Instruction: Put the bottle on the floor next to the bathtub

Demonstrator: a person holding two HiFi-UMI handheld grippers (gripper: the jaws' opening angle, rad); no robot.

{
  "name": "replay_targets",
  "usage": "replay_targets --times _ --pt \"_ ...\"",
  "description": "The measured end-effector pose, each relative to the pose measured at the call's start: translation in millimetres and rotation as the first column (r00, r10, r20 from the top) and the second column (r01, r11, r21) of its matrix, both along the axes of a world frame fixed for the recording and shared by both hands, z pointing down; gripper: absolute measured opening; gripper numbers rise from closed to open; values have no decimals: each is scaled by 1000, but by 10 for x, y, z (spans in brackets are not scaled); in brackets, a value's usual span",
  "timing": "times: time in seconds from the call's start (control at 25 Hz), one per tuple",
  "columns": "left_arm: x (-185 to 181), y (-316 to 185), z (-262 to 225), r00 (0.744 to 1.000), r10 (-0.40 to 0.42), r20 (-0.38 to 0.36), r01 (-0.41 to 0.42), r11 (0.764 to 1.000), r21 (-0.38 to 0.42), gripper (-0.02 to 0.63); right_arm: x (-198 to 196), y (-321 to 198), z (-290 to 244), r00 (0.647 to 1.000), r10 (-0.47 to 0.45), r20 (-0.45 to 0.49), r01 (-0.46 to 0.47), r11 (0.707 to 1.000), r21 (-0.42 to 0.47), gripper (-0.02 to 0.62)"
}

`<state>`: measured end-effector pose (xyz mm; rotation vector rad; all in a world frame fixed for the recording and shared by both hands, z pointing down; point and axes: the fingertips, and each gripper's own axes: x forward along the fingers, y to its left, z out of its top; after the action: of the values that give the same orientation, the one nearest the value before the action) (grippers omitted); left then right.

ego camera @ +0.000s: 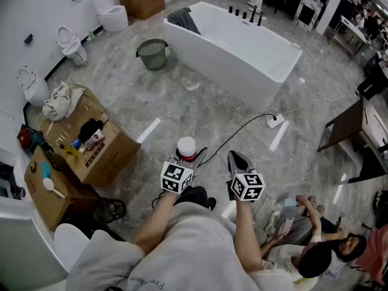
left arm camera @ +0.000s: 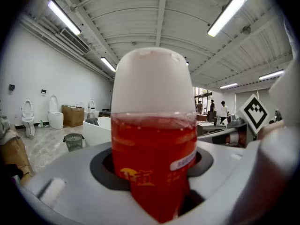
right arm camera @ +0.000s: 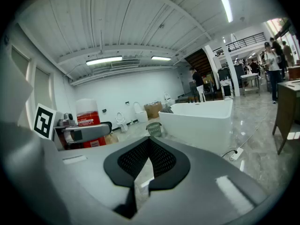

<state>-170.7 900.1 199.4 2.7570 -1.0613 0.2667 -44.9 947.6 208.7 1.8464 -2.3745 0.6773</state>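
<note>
One snag on the trailing cable point(ego camera: 242, 129) could jolt the bottle point(left arm camera: 153, 158) from the clamping left hand-held gripper point(ego camera: 185, 159); the right hand-held gripper point(ego camera: 237, 160) is shut, empty.

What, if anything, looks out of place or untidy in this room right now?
A power strip and its black cable trail loose across the open floor beside the bathtub, where someone could trip. A dark cloth hangs over one end of the tub, and a crumpled rag lies on a cardboard box. Nothing looks spilled.

I count from my controls: three toilets point(ego camera: 113, 12) point(ego camera: 71, 42) point(ego camera: 31, 85), three cardboard boxes point(ego camera: 143, 2) point(ego camera: 114, 147) point(ego camera: 51, 208), one bathtub point(ego camera: 219, 59), one bin point(ego camera: 153, 54), one bottle point(ego camera: 187, 147).
</note>
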Motion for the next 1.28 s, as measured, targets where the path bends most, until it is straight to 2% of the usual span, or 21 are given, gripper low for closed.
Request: replay_targets --times 0.16,0.32,0.48,0.64,0.92,1.28 --pt "-9 4 0 1000 3 8 -3 1000 11 324 74 6 -1 1000 24 -1 -24 1000 19 0" --pt "-190 -14 41 999 -49 13 49 999 2 325 127 34 67 998 53 -26 -53 998 19 2" --pt "-388 -33 132 995 -88 35 89 996 -13 325 142 -21 73 994 68 83 -72 997 37 0" --pt "-441 -95 158 993 -114 40 115 993 -20 325 177 -75 101 991 56 121 -59 998 26 0" --pt "-320 -421 164 993 -117 24 118 993 -26 325 246 -353 192 997 22 79 -22 1000 -1 0" --pt "-208 -1130 220 995 -97 23 98 993 -62 325 295 -1047 273 991 55 125 -51 998 -38 0"
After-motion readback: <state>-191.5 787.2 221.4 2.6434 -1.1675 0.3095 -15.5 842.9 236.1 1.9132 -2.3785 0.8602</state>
